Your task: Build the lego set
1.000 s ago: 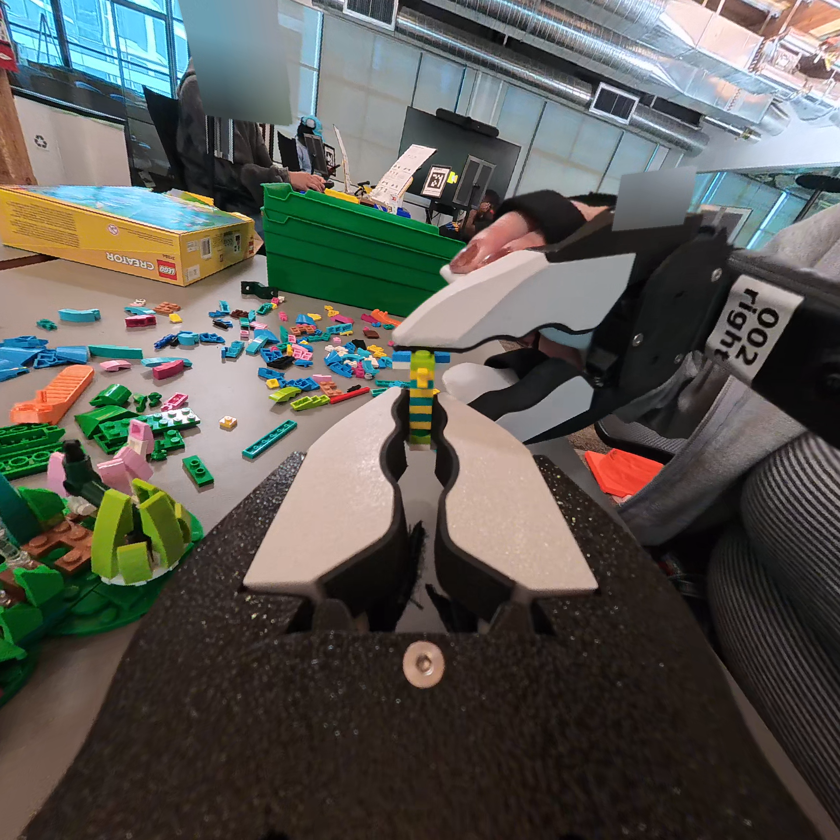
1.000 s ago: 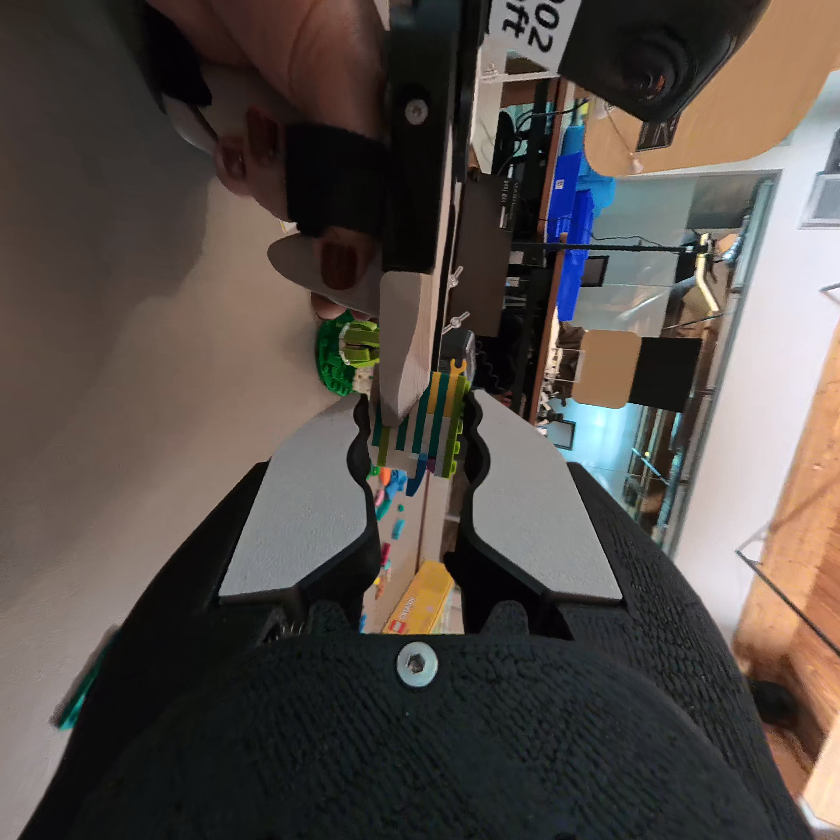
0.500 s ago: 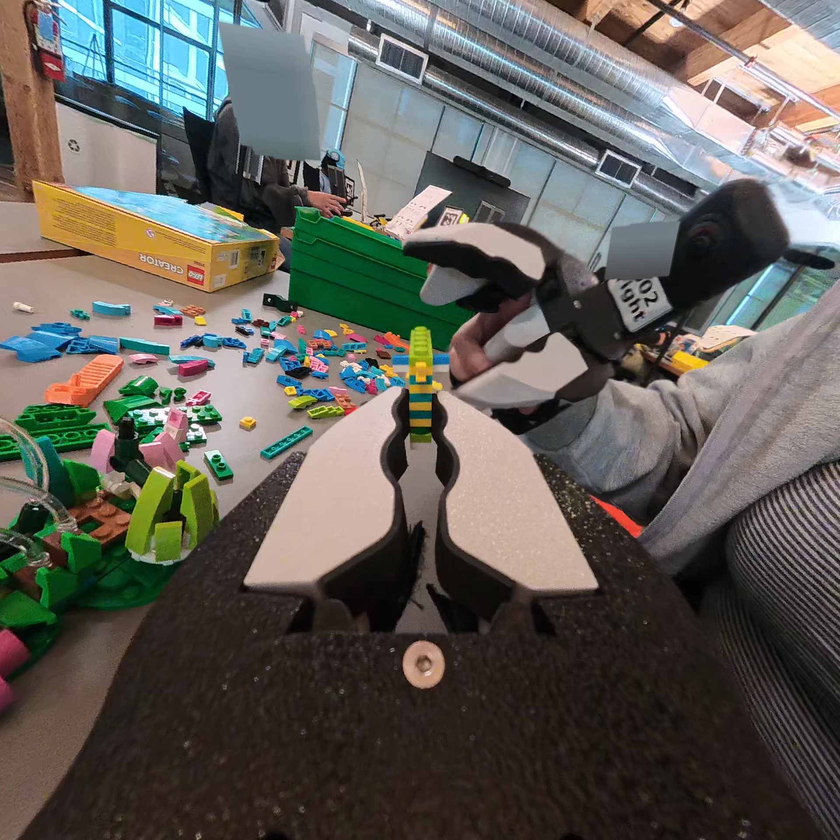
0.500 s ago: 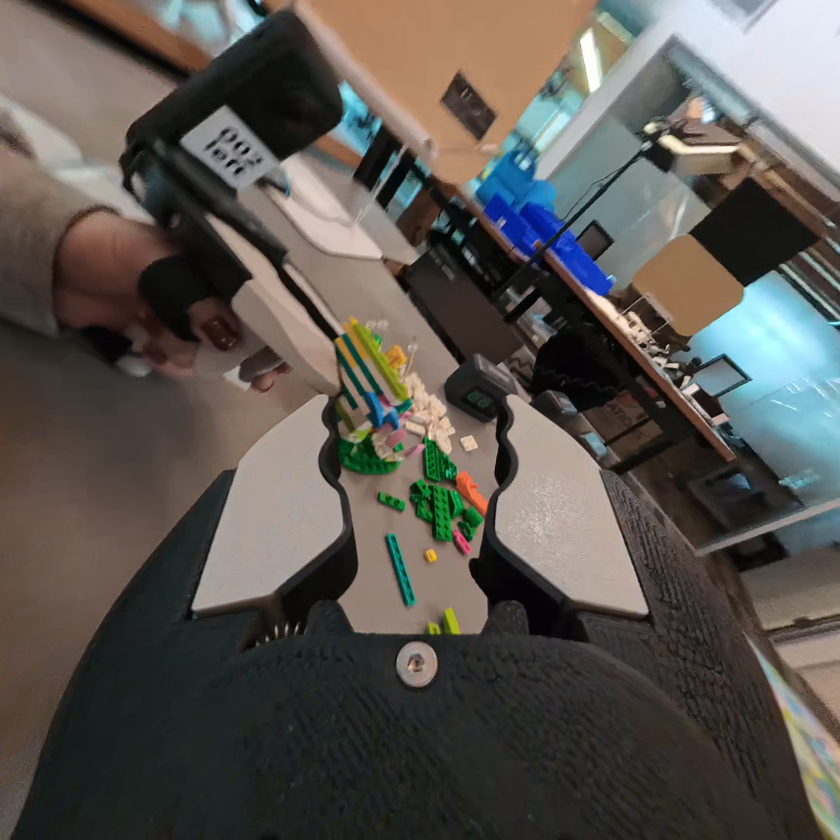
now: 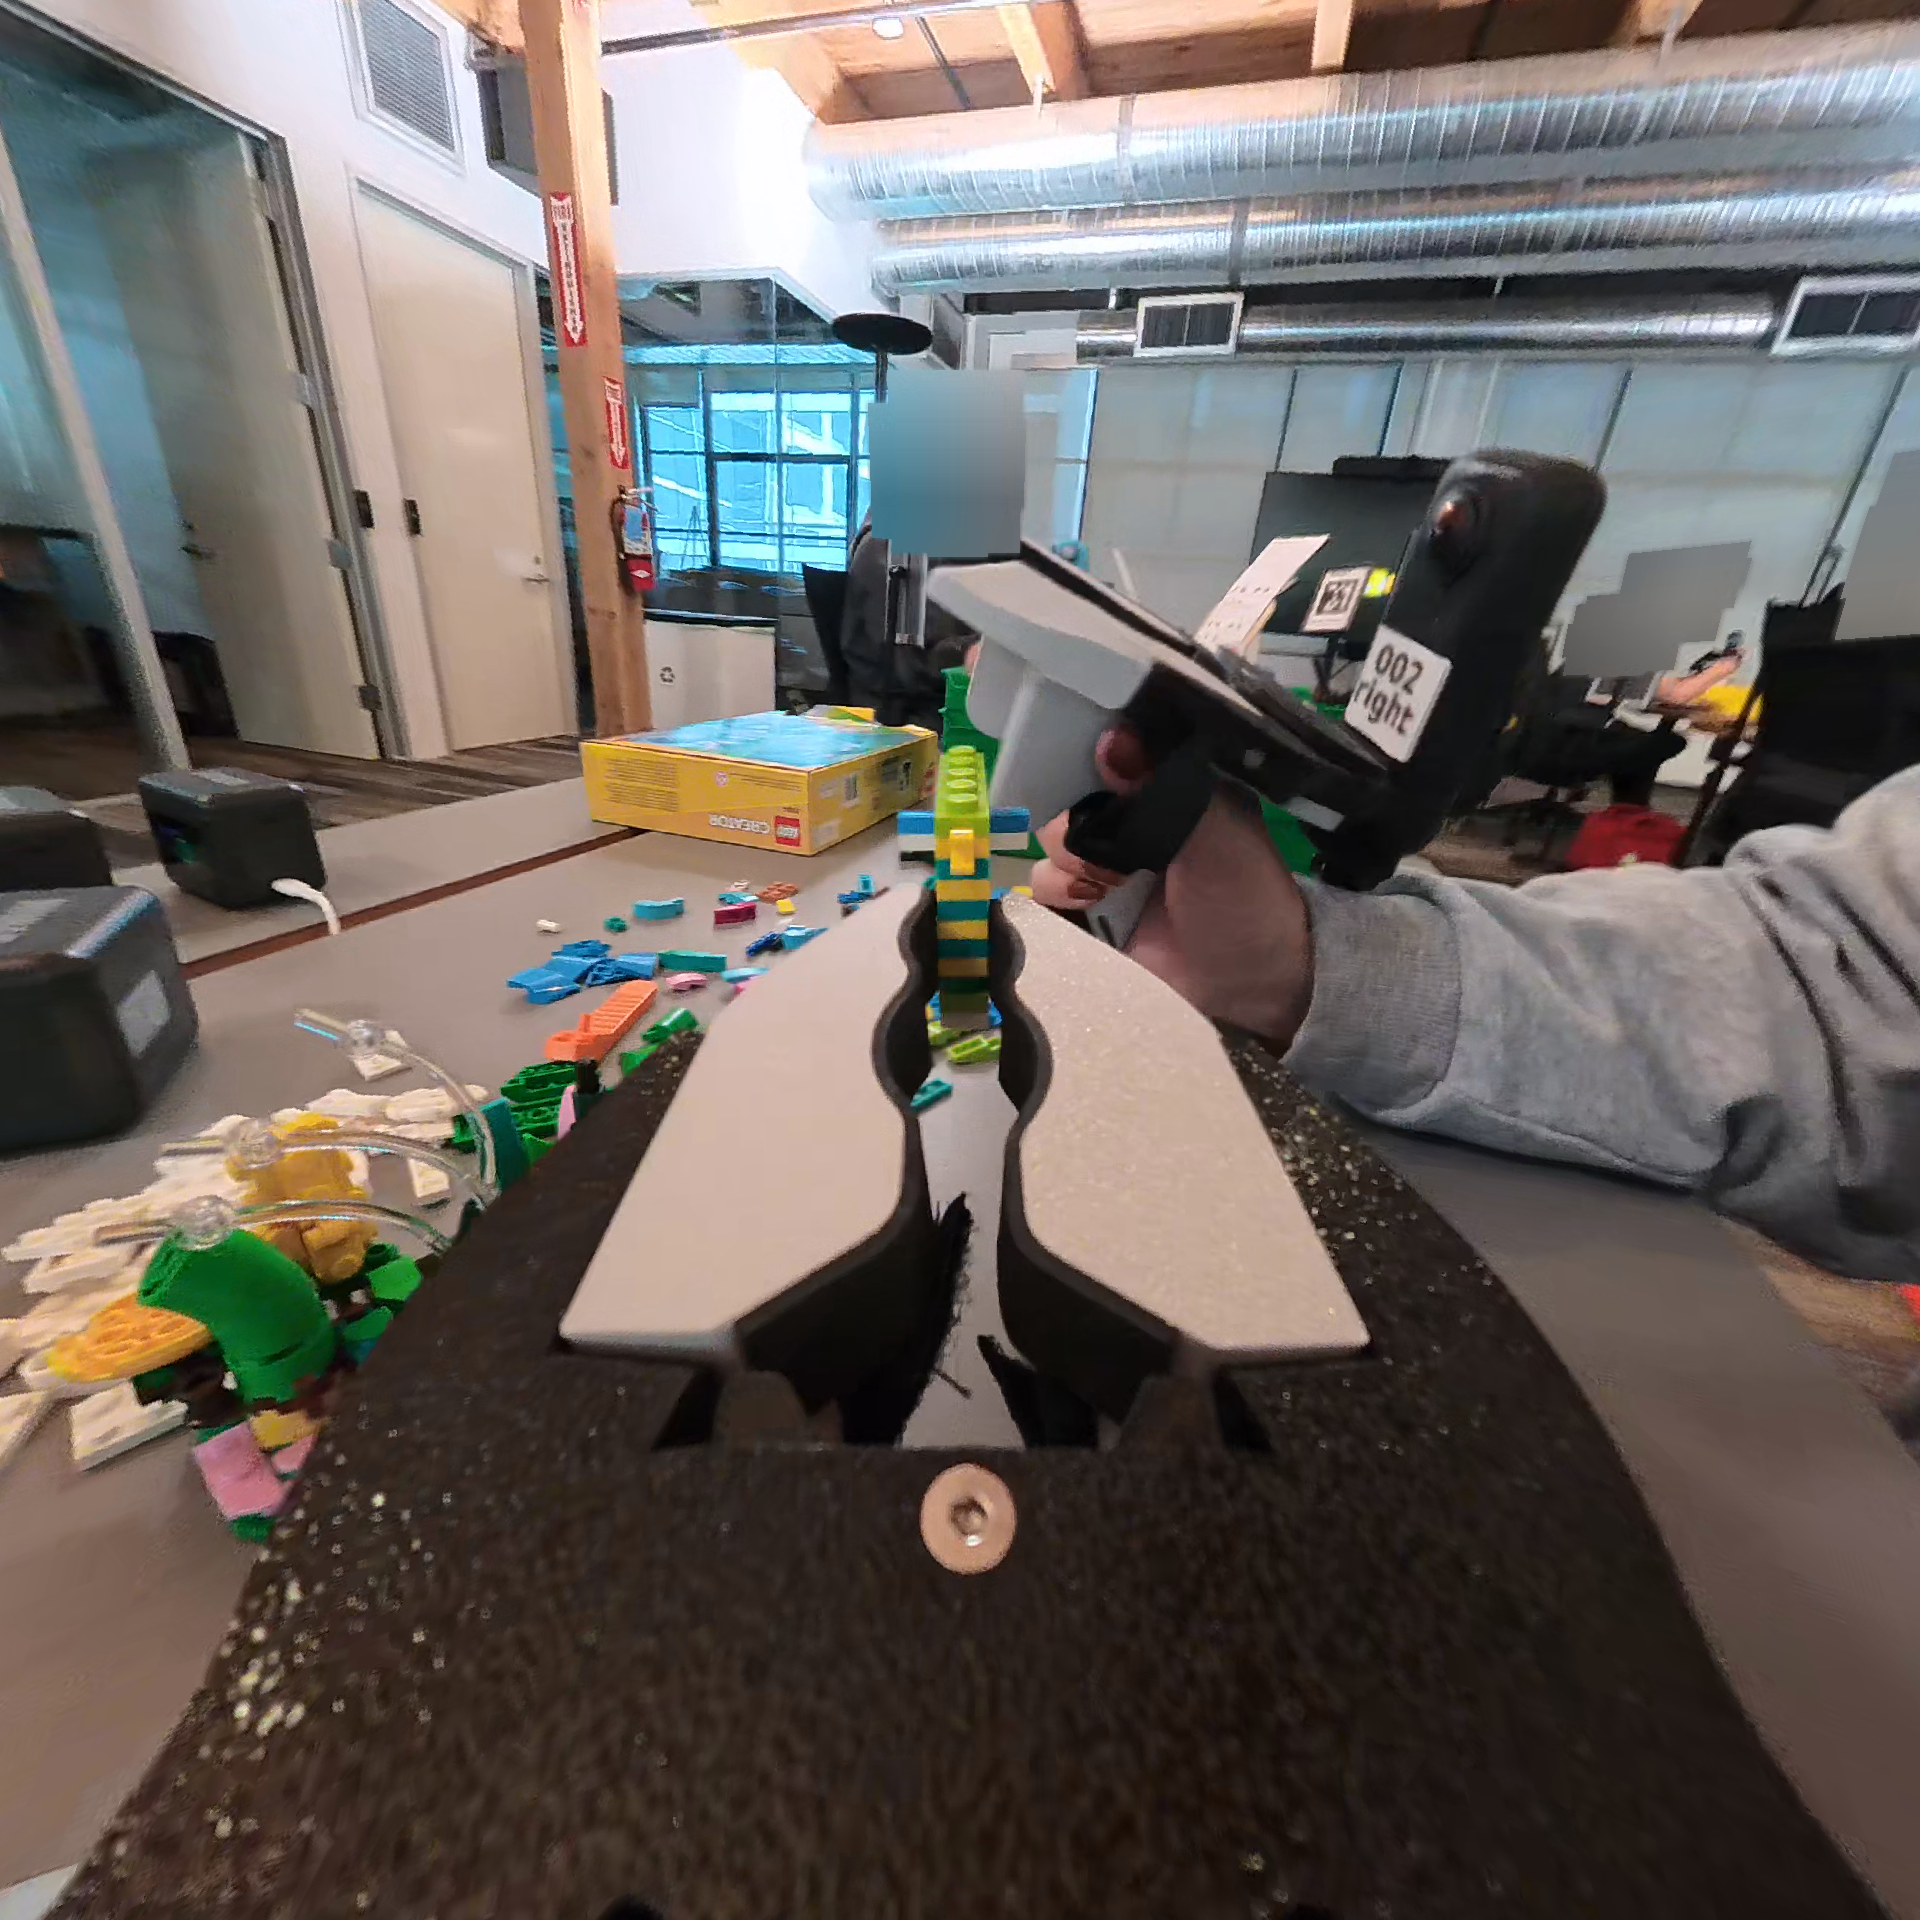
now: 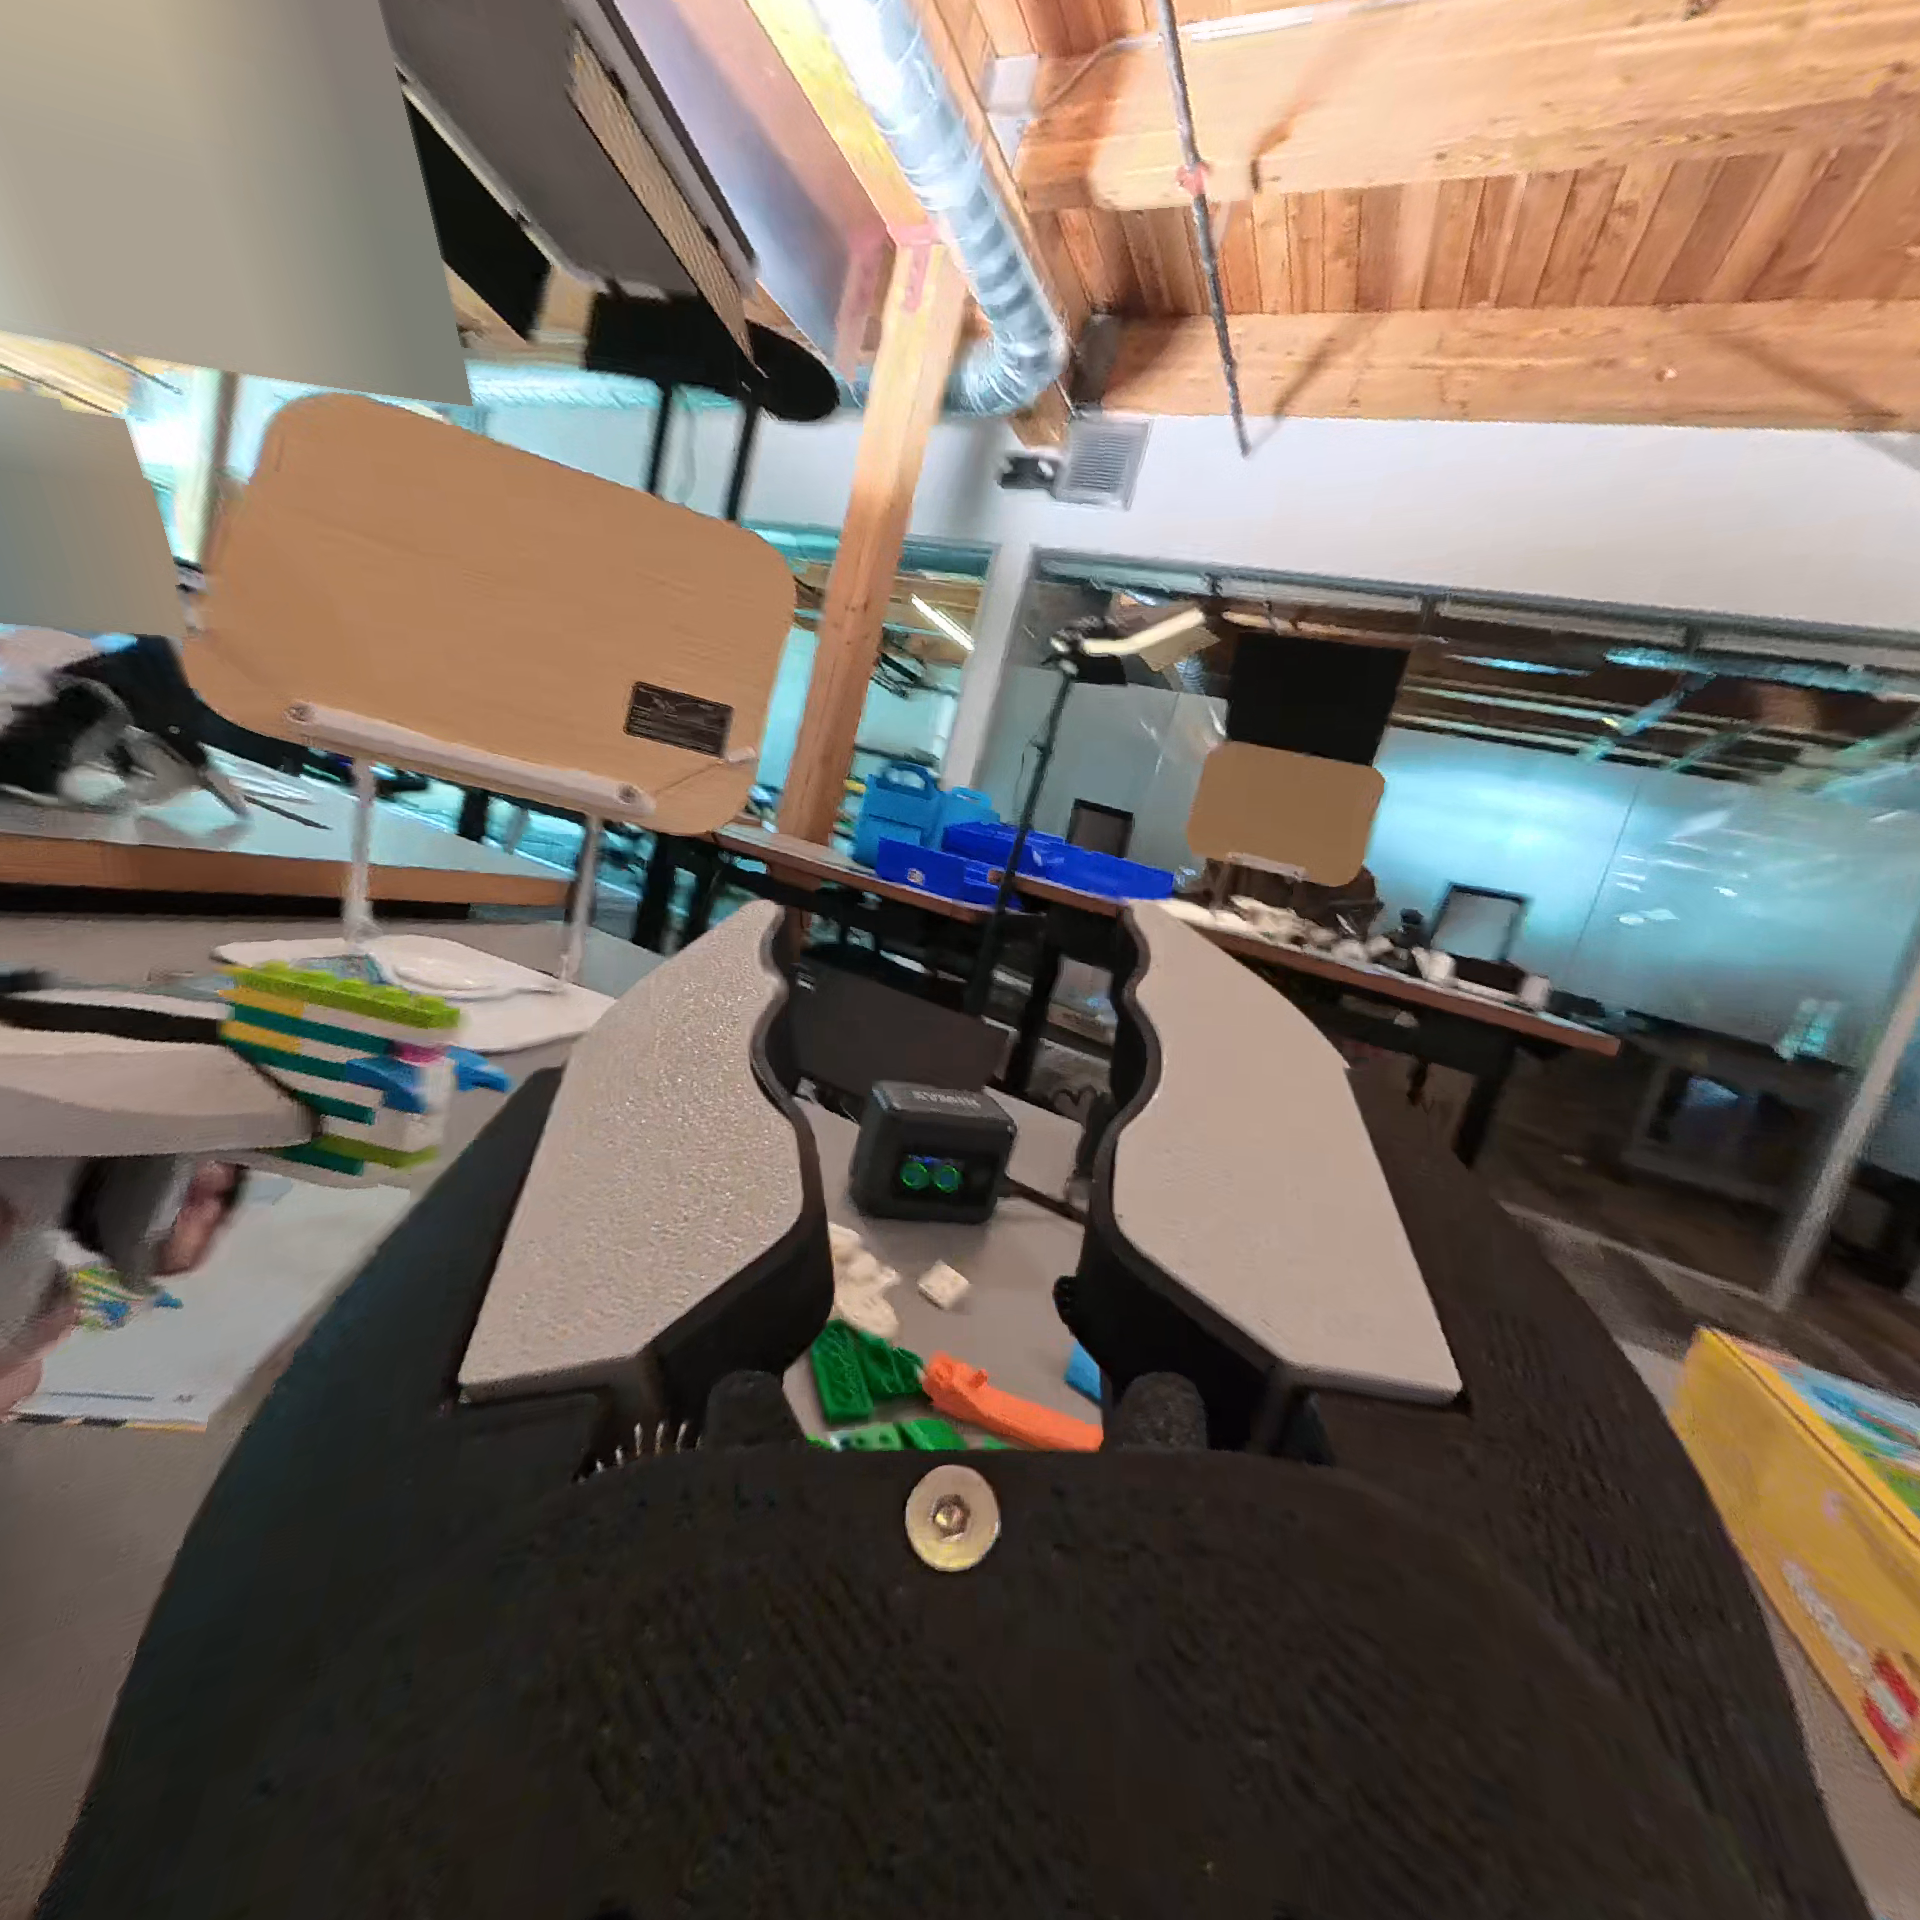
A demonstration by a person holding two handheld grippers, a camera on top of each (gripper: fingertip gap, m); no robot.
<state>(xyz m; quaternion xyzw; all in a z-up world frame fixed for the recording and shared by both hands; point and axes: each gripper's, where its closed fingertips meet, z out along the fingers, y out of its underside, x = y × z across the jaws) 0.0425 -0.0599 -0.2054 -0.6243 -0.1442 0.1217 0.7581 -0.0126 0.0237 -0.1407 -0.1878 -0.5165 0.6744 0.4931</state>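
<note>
The grey table point(image 5: 436, 935) under my hands carries the yellow box point(image 5: 758, 774), a half-built green model point(image 5: 239, 1320) and scattered loose bricks point(image 5: 623, 971). My left gripper point(image 5: 961, 935) clamps the striped brick stack point(image 5: 961, 894) upright above them. My right gripper point(image 6: 951, 997), around that stack a second ago, has released it and now gapes empty beside it, nothing between the two.
</note>
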